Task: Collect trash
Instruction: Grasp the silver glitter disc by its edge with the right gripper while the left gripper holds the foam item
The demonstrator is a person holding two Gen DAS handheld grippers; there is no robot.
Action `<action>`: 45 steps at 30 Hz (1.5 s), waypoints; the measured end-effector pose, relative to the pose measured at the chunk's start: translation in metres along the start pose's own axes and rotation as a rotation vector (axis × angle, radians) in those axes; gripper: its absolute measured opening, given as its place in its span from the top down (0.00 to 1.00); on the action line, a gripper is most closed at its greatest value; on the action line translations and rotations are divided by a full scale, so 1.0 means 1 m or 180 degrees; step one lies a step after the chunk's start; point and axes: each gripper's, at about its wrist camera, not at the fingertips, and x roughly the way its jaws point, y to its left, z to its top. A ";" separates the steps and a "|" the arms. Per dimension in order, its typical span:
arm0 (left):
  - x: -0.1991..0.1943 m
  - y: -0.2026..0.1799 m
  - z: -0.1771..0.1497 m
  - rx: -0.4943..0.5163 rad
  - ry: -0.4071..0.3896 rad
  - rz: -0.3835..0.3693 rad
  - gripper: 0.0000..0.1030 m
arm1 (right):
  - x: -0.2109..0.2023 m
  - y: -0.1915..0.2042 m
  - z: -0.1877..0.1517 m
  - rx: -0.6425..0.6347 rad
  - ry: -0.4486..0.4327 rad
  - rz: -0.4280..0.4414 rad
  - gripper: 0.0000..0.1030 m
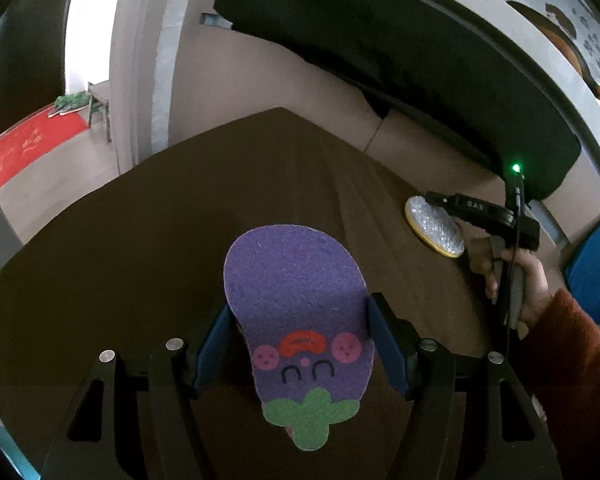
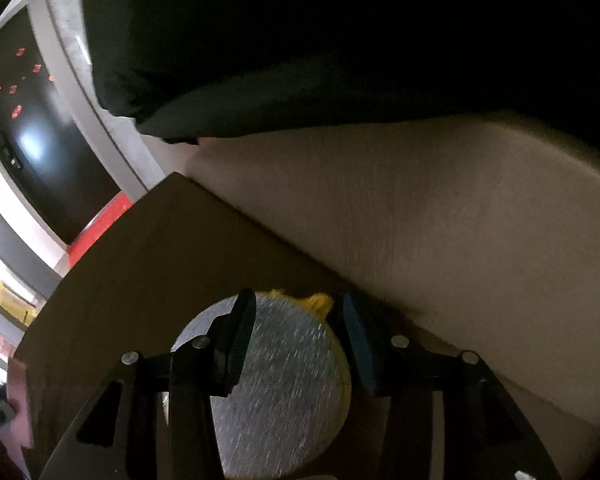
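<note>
In the left wrist view, my left gripper (image 1: 298,320) is shut on a purple eggplant-shaped felt sponge (image 1: 296,292) with a face and green leaf, held above the brown table (image 1: 140,248). At the right, a round silver scouring pad with a yellow rim (image 1: 434,226) lies on the table under my right gripper (image 1: 436,198), held by a hand in a red sleeve. In the right wrist view, the right gripper (image 2: 298,312) is open, its fingers on either side of the silver pad (image 2: 284,380), which lies near the table's far edge.
A black cloth-covered sofa (image 1: 380,52) stands beyond the table. A beige floor (image 2: 420,208) lies between them. A red mat (image 1: 24,148) and green shoes (image 1: 70,104) are on the floor at far left. A blue object (image 1: 596,264) sits at right.
</note>
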 end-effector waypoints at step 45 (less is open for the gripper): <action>0.049 -0.032 0.006 0.0284 0.0396 -0.0588 0.35 | -0.081 0.103 -0.076 0.0208 0.0107 0.1702 0.74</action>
